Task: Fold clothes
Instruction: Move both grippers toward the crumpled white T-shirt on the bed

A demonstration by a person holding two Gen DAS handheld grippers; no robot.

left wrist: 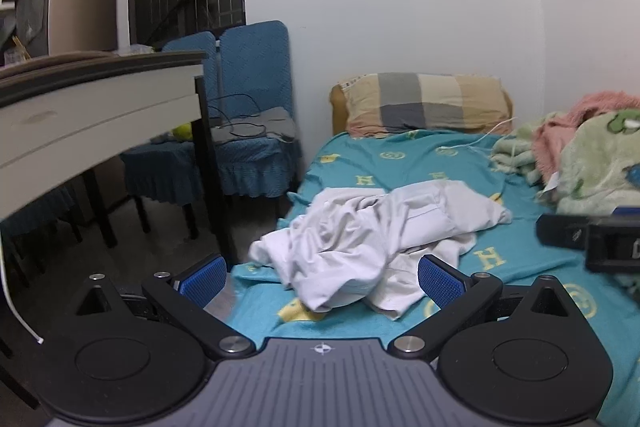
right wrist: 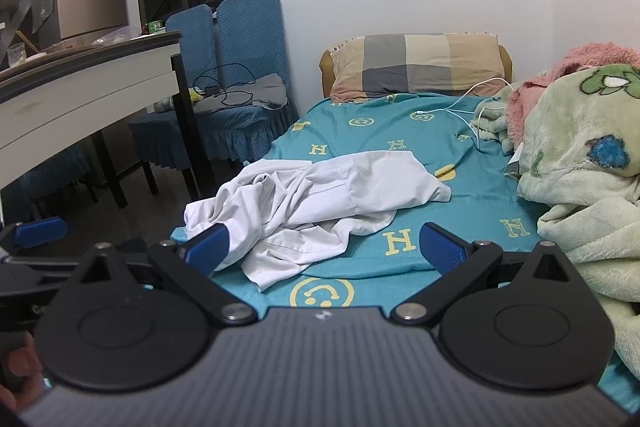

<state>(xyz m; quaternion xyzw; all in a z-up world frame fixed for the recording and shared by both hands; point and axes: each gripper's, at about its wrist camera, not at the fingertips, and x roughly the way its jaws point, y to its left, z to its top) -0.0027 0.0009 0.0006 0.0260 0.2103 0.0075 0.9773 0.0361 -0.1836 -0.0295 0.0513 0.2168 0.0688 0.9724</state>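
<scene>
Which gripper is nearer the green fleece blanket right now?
Right. The right gripper sits beside the green fleece blanket, which fills that view's right edge. The left gripper is farther over, near the bed's table-side edge, facing the white garment, blanket beyond the other gripper.

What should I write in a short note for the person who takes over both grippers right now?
Left gripper: open, holds nothing, above the near edge of the bed, facing the garment.
Right gripper: open, holds nothing, a little to the right of the left one.
White garment: lies crumpled on the teal bedsheet, near the bed's left edge, in front of both grippers.
Also on the bed: checked pillow at the far end, green fleece blanket on the right, white charging cable.
Done: nothing folded yet.
Left: probably spread the garment flat first, then fold it.
</scene>
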